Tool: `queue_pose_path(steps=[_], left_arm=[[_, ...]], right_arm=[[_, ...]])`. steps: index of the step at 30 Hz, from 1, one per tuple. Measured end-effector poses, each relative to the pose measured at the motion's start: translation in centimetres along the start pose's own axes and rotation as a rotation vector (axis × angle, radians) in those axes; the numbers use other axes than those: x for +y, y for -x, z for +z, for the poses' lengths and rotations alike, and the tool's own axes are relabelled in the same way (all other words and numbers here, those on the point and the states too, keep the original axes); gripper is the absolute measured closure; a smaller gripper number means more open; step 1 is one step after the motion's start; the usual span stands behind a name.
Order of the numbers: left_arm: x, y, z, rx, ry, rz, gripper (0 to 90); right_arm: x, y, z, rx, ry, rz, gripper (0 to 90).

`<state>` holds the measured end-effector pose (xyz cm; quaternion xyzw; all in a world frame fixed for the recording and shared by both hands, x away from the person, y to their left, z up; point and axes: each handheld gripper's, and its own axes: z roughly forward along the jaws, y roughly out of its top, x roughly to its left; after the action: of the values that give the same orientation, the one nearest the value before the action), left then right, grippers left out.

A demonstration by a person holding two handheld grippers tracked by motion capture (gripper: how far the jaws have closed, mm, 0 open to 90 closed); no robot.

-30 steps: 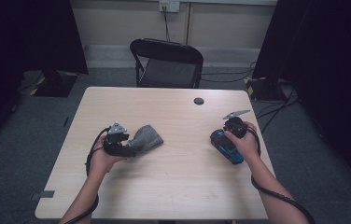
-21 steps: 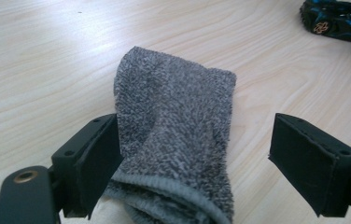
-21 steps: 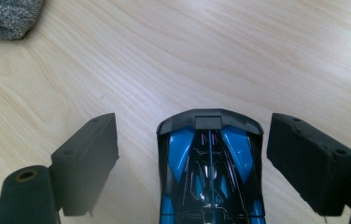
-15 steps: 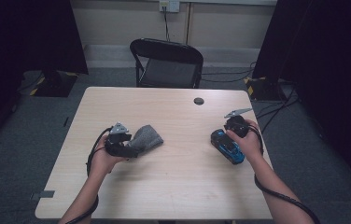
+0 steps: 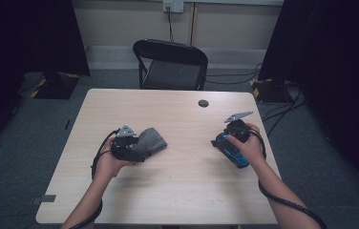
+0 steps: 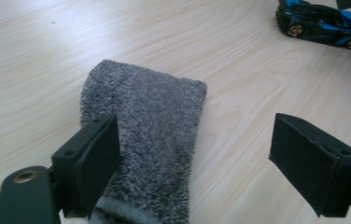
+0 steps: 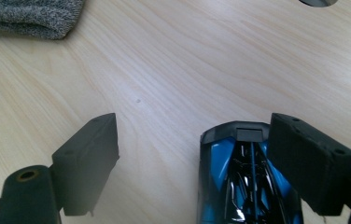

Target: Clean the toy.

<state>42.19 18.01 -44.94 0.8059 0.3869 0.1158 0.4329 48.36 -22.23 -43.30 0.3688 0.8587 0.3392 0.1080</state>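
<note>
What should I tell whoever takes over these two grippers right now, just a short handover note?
Left gripper: open, jaws astride the near end of the grey folded cloth, one jaw over its edge, not clamped.
Right gripper: open, the blue toy car lies between its jaws, close by one jaw, not gripped.
Both things lie flat on the wooden table, cloth on the left, car on the right, well apart.
Done: both grippers lined up on their things.
Left: probably close each gripper and lift.

A lab or studio: black curtains (image 5: 20,38) at both upper sides, a folding chair (image 5: 170,64), floor cables (image 5: 282,102), one bare table (image 5: 168,191).
</note>
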Motion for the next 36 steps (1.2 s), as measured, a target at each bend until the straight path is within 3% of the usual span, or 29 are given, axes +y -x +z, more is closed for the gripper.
queue_pose_path(steps=[11,36], left_arm=[[0.5,1.2,0.5,-0.036,-0.001,0.025,15.7],[0.0,3.3,2.0,-0.109,-0.019,0.059,15.7]], right_arm=[[0.5,-1.6,0.4,0.038,0.007,-0.026,16.7],[0.4,-4.5,1.6,0.102,0.012,-0.08,16.7]])
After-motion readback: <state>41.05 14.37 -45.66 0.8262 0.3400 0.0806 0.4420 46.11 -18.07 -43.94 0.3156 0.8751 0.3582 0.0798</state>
